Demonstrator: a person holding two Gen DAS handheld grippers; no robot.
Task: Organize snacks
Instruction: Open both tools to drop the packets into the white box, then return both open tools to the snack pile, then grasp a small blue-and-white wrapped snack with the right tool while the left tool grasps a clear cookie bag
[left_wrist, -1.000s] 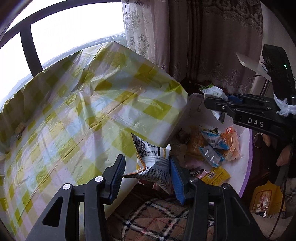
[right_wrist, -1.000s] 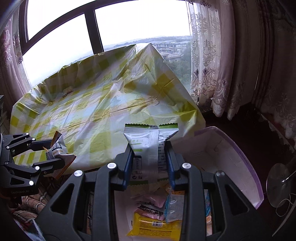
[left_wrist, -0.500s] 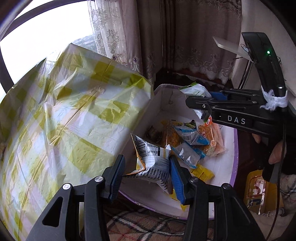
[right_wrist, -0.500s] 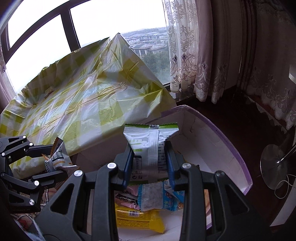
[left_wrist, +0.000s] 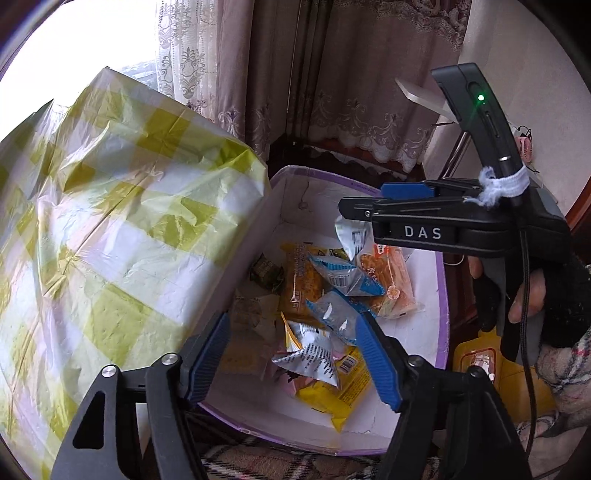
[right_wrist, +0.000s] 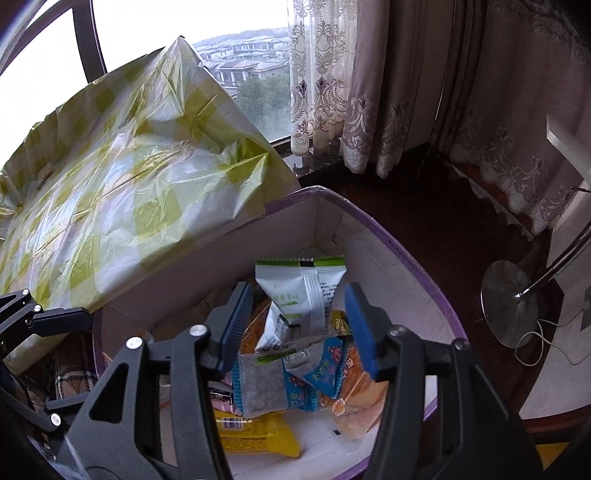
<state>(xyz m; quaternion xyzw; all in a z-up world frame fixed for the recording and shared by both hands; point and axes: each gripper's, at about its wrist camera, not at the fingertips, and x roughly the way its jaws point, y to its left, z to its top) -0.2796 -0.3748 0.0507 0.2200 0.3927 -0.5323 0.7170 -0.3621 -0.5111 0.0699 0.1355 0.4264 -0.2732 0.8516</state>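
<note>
A white box with a purple rim (left_wrist: 441, 332) (right_wrist: 402, 254) holds several snack packets. My left gripper (left_wrist: 295, 354) is open above the box. A silver packet with black print (left_wrist: 308, 360) lies loose between its fingers on the pile. My right gripper (right_wrist: 297, 321) is open over the box too. A white and green packet (right_wrist: 301, 295) hangs free between its fingers, touching neither pad. In the left wrist view the right gripper (left_wrist: 354, 208) shows above the box's far side, with that packet (left_wrist: 352, 236) below it.
A table under a yellow and white checked cloth (left_wrist: 110, 221) (right_wrist: 129, 184) stands left of the box. Curtains (right_wrist: 388, 92) and a window lie behind. A lamp base (right_wrist: 511, 302) stands on the dark floor at right. A yellow bag (left_wrist: 487, 369) lies beside the box.
Both grippers moved from the table to above the box and opened. The silver packet dropped from the left gripper onto the pile. The white and green packet left the right gripper's pads.
</note>
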